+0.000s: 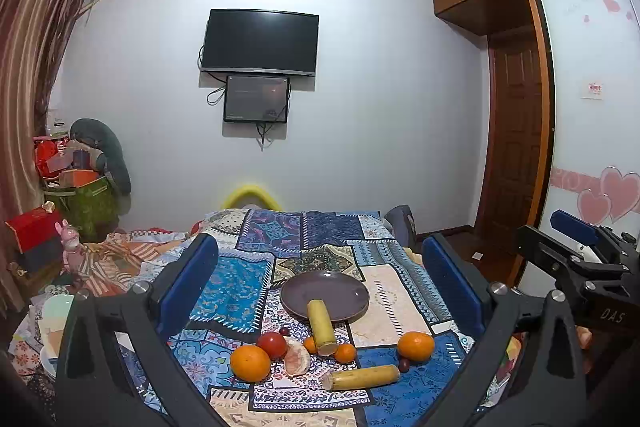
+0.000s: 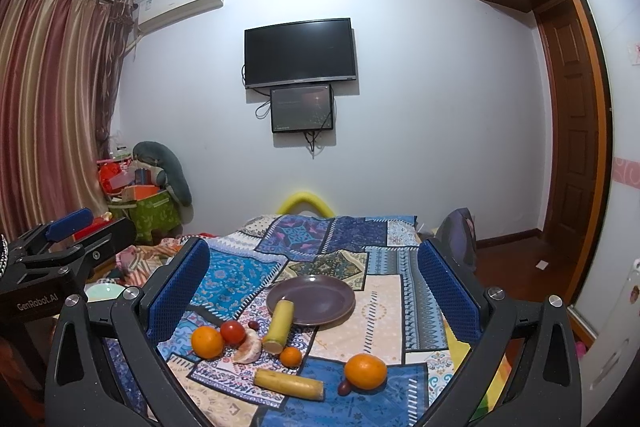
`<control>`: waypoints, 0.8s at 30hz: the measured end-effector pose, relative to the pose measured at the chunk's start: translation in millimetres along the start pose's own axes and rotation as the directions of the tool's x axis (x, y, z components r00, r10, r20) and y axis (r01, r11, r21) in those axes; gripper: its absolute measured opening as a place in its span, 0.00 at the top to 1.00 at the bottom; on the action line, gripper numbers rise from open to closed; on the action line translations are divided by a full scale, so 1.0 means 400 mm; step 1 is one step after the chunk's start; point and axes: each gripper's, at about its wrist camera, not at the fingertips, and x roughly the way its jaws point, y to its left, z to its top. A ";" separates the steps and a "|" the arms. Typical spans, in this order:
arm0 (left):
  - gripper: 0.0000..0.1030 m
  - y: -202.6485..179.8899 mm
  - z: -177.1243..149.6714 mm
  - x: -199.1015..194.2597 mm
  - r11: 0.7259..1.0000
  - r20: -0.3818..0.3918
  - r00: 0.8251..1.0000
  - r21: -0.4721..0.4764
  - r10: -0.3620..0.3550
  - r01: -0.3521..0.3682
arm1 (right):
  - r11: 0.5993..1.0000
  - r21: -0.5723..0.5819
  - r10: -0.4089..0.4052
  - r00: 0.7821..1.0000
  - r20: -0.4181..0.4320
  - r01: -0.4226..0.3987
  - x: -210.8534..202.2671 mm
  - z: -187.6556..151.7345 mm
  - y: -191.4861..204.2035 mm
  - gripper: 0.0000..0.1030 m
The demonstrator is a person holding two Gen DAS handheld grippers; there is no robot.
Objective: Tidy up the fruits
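- Left tool (image 1: pixel 320 279) spread wide, blue pads far apart, nothing between them; held above the near end of the bed, well short of the fruit.
- Right tool (image 2: pixel 314 279) likewise wide open and empty, also raised clear of the fruit; seen from the left wrist as a black frame at far right (image 1: pixel 576 259).
- Patchwork quilt (image 1: pixel 236 291) covering the bed, fruit scattered on it.
- Purple plate (image 1: pixel 325 294) ahead on the quilt – framed between the left tool's pads in that view, farther off than the fruit.
- Yellow-green cane piece (image 1: pixel 322 326) lying with its far end on the plate's near rim, near end down on the quilt.
- Second cane piece (image 1: pixel 362 377) lying crosswise, nearest of all to the left tool.
- Left orange (image 1: pixel 250 363) touching the red tomato (image 1: pixel 272 345); peeled citrus (image 1: pixel 297 357) just beside both.
- Small tangerine (image 1: pixel 345 352) against the near end of the upright-lying cane piece; another small one (image 1: pixel 310 344) on its other side.
- Right orange (image 1: pixel 416 346) apart from the cluster, a dark red date (image 1: pixel 404 365) touching its near side – both toward the right pad.
- Another dark date (image 1: pixel 284 331) near the plate's rim, behind the tomato.
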 end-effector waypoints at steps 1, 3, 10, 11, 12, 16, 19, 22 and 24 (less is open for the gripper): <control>0.00 0.000 0.000 0.000 1.000 0.000 1.000 0.000 0.000 0.000 | 1.000 0.000 0.000 1.000 0.000 0.000 -0.004 0.002 0.001 0.00; 0.00 0.000 0.000 0.000 1.000 0.000 1.000 0.000 0.001 -0.001 | 1.000 0.000 0.000 1.000 0.001 0.000 -0.004 0.001 0.000 0.00; 0.00 0.000 -0.001 0.000 1.000 0.000 1.000 0.001 0.000 0.000 | 1.000 0.000 0.000 1.000 0.000 0.000 -0.006 0.002 0.001 0.00; 0.00 -0.001 0.000 0.000 1.000 0.000 1.000 0.000 0.000 0.000 | 1.000 0.001 0.000 1.000 0.001 0.000 -0.005 0.000 0.000 0.00; 0.00 0.000 -0.001 0.000 1.000 -0.001 1.000 0.001 -0.001 0.001 | 1.000 0.001 0.002 1.000 0.000 -0.002 -0.003 0.000 0.001 0.00; 0.00 0.000 -0.001 0.000 1.000 0.000 1.000 0.001 -0.001 0.001 | 1.000 0.004 0.002 1.000 0.000 -0.002 -0.005 0.004 0.005 0.00; 0.00 0.000 -0.002 -0.002 1.000 0.001 1.000 0.001 0.000 0.000 | 1.000 0.004 0.002 1.000 -0.001 -0.002 -0.003 0.000 0.005 0.00; 0.00 0.002 -0.003 -0.001 1.000 0.002 1.000 0.001 0.005 -0.005 | 1.000 0.003 0.003 1.000 -0.002 -0.003 -0.002 -0.002 0.004 0.00; 0.00 0.002 -0.004 0.000 1.000 0.002 1.000 0.002 0.007 -0.007 | 1.000 0.002 0.003 1.000 -0.002 -0.003 -0.002 -0.002 0.005 0.00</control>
